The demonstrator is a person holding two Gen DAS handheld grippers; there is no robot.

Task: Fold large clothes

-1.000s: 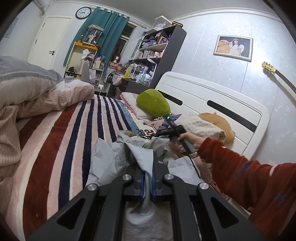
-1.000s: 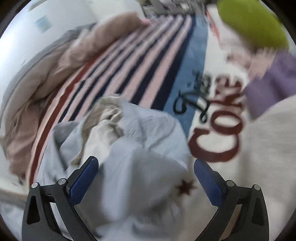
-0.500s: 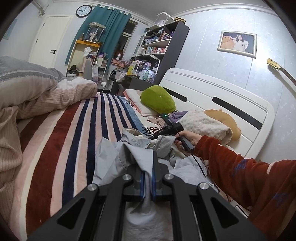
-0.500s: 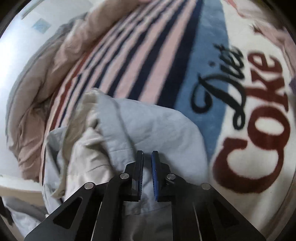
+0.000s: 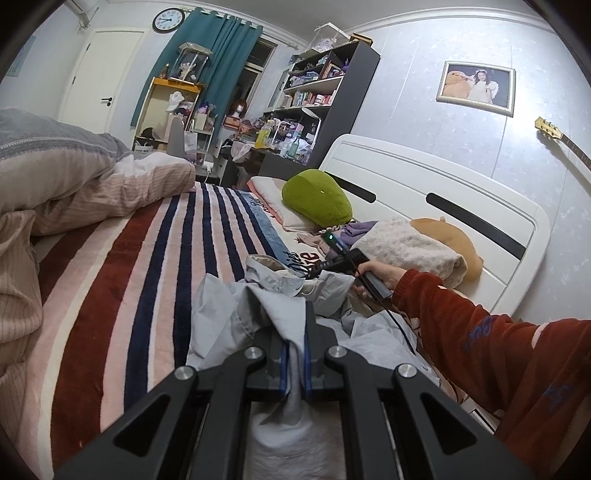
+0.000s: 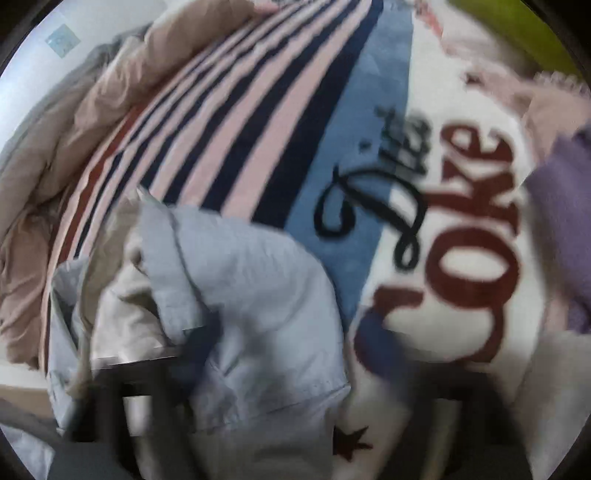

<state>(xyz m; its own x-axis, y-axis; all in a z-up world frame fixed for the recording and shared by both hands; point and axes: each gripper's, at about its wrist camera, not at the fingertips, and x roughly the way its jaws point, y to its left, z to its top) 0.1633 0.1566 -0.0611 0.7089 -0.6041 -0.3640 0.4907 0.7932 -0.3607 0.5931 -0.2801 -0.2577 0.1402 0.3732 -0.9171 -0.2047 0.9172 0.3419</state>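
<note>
On the striped blanket (image 5: 110, 295), a grey garment (image 5: 236, 306) is pinched by the left gripper (image 5: 294, 360); over it the right gripper (image 6: 284, 354), jaws just opening wide, is held empty.

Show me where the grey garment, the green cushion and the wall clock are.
grey garment (image 5: 258, 314): left wrist view, crumpled fabric ahead of the jaws.
green cushion (image 5: 317, 197): left wrist view, its middle.
wall clock (image 5: 168, 20): left wrist view, its face.
</note>
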